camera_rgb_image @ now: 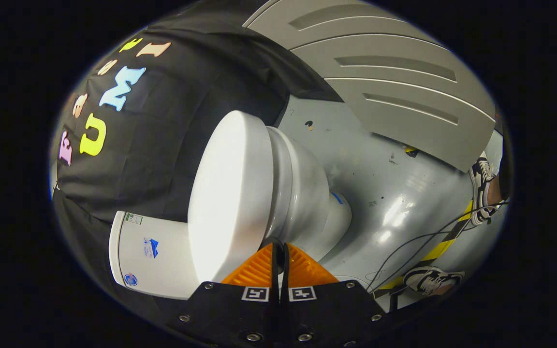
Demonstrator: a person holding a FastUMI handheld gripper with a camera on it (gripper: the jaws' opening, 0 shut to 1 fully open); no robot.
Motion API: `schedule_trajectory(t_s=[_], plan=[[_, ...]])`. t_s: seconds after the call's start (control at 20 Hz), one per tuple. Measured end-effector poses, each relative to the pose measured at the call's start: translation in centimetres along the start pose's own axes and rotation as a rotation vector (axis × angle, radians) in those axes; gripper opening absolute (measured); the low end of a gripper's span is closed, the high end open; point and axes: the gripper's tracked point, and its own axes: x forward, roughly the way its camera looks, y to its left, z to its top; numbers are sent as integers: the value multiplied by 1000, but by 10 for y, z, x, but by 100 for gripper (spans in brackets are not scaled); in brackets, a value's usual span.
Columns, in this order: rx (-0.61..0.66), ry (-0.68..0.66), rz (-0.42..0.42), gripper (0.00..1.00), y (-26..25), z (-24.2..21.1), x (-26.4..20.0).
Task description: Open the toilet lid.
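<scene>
The view is rolled on its side. A white toilet stands on the grey floor, its smooth lid [230, 193] lying down flat on the seat and bowl [307, 193]. The white tank [153, 251] sits behind the lid, against the black cloth wall. My gripper [279, 249] is shut, its two fingers pressed almost together with only a thin dark slit between them. The fingertips sit right at the front rim of the lid, where lid and bowl meet. Nothing shows between the fingers.
Glossy grey floor [394, 193] spreads beyond the bowl. A person's two sneakers [481, 183] [431, 280] stand near a yellow-and-black tape strip [443, 246] and a thin dark cable [418, 241]. A grey ribbed panel [394, 82] closes the far side.
</scene>
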Motion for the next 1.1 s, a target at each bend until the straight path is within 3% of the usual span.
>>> schedule_trajectory(t_s=[0.3,0.55,1.1], plan=[[-186,-41,-75,1,5,3,-4],[-214,-79,-78,0,10,5,-7],[-292,-142,-199,1,27,5,-21]])
